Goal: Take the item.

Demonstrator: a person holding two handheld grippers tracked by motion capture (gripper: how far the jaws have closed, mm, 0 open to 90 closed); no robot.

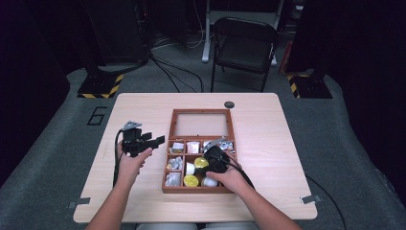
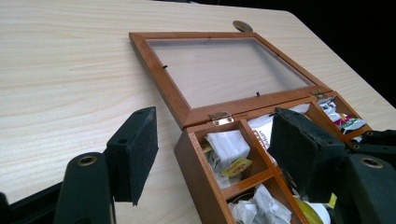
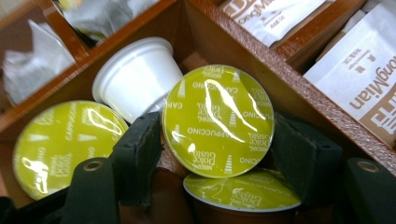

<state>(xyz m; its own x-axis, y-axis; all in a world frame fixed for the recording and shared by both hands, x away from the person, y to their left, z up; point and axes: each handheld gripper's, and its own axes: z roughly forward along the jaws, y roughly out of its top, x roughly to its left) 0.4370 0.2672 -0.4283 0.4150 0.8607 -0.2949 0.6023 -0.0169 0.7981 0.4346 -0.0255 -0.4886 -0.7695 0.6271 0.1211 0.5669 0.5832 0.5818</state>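
My right fingers (image 3: 217, 154) straddle yellow-lid capsule (image 3: 218, 120) inside wooden box (image 1: 165, 177), pads loose, not gripping; lift pending. Left fingers (image 2: 219, 154) empty, apart beside box.

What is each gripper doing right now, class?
Left gripper: open, holding nothing, beside the wooden compartment box.
Right gripper: open around the yellow-green foil-lidded coffee capsule; pads not clearly pressing it.

Yellow-lidded capsule (image 3: 218, 120), tilted in box

Pale table (image 1: 268, 143) — open wooden box (image 1: 170, 143)
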